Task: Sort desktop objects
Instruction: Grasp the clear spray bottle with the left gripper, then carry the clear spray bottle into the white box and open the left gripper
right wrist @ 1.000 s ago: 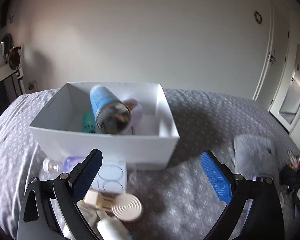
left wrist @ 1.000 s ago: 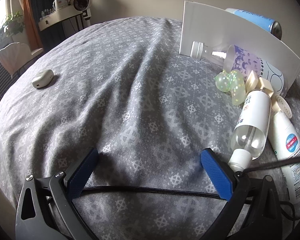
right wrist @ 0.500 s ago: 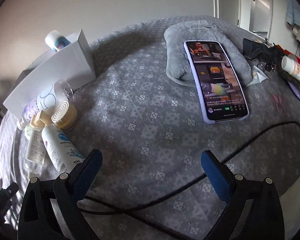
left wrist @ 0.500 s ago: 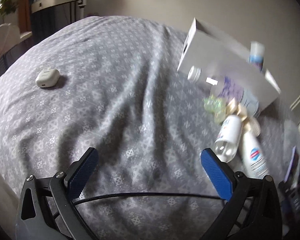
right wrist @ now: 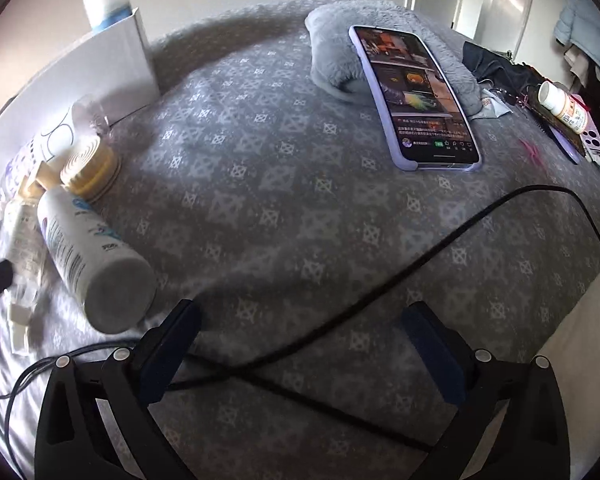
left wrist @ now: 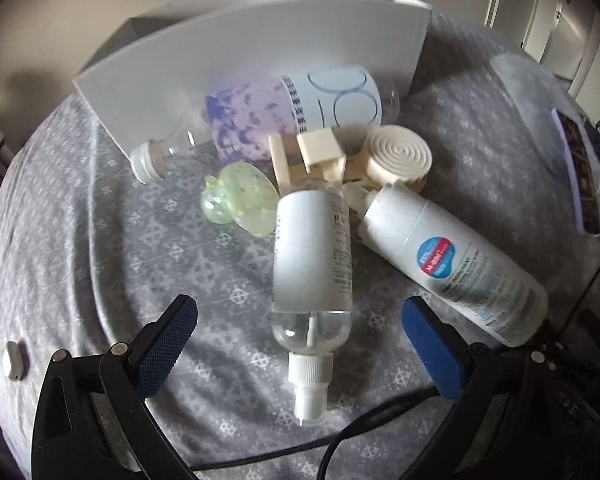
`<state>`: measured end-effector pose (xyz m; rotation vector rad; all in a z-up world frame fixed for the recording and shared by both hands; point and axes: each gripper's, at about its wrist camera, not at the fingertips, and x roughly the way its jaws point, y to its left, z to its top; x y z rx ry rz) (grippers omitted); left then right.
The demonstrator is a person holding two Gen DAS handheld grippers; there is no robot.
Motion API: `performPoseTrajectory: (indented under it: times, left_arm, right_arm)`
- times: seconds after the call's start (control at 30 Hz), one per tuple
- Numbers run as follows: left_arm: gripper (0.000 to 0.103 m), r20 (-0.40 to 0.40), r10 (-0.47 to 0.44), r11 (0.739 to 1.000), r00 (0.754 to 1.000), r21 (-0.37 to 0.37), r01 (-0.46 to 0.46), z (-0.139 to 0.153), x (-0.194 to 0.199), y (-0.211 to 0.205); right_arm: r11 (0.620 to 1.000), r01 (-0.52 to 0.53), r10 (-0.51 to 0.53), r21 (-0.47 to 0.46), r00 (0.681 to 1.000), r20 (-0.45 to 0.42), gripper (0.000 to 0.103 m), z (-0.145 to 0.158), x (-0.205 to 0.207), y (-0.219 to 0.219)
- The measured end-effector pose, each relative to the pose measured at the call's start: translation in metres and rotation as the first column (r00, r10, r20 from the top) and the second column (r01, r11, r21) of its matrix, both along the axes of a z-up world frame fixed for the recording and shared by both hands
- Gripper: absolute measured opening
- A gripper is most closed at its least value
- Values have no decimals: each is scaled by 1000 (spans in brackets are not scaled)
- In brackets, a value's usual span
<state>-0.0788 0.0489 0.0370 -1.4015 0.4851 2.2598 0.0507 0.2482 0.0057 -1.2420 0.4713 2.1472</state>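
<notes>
Blue-padded left gripper [left wrist: 298, 344] gapes around the spray bottle [left wrist: 311, 272], untouching; right gripper [right wrist: 300, 350] is opening, empty.

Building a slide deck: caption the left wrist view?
Open left gripper above clear spray bottle lying beside white box.

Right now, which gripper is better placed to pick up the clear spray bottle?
Left. The left gripper is open with the spray bottle lying between its fingers. The right gripper, its jaws opening, faces bare bedspread, with the bottle far to its side.
</notes>
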Motion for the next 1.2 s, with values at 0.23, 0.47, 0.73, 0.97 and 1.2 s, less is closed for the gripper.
performPoseTrajectory:
  times: [0.23,0.47,0.73,0.97,1.2]
  left_arm:
    - [103,60,71,997,996,-17,-70,-22,-21,16]
    - [41,55,57,996,997,72,-60,-2,-11,0]
    - [40,12,58,980,998,191,-59,38,23,-47]
    - [40,-95,95,943,991,329,-59,105,9,-65]
    - [40,-182,158,890,971,452,-60,170,-35,-51]
  right_arm:
    - [999,33,-31,41,999,-43,103,-3,-1,-5]
    - [993,71,-62,96,994,-87,103,-6,0,-10]
    - [993,70,-60,97,993,-98,103,-6,0,-11]
    - [993,70,-61,96,993,-97,103,-7,0,-11]
    - [993,69,-60,97,993,-97,103,-7,1,-11]
